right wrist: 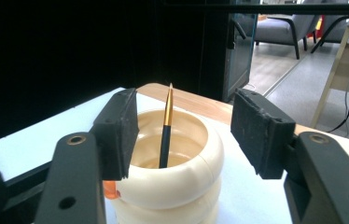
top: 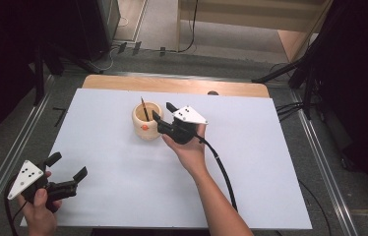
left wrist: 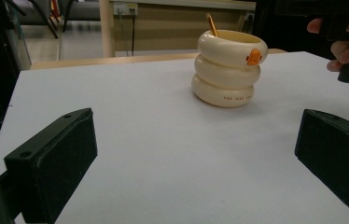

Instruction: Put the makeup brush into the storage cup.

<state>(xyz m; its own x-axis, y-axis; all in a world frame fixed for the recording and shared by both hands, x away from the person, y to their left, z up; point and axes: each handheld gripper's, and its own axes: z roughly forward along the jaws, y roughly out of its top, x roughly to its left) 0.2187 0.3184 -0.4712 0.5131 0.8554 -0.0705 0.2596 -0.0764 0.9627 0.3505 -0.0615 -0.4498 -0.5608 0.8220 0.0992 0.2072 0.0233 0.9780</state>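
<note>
Pen [right wrist: 166, 126] stands tilted inside the cream holder [top: 147, 120], which sits mid-worktop [top: 270, 162] toward the far edge. Right tongs [right wrist: 184, 128] sit just beside the holder's rim, jaws apart on either side of the pen tip, nothing clamped. Left tongs [top: 68, 167] wide apart and empty near the front-left worktop corner.

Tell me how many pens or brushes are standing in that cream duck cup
1. A single dark pen with a gold tip stands tilted inside the cream cup, between the right gripper's open jaws. Shorter ones lying at the bottom could be hidden.
</note>
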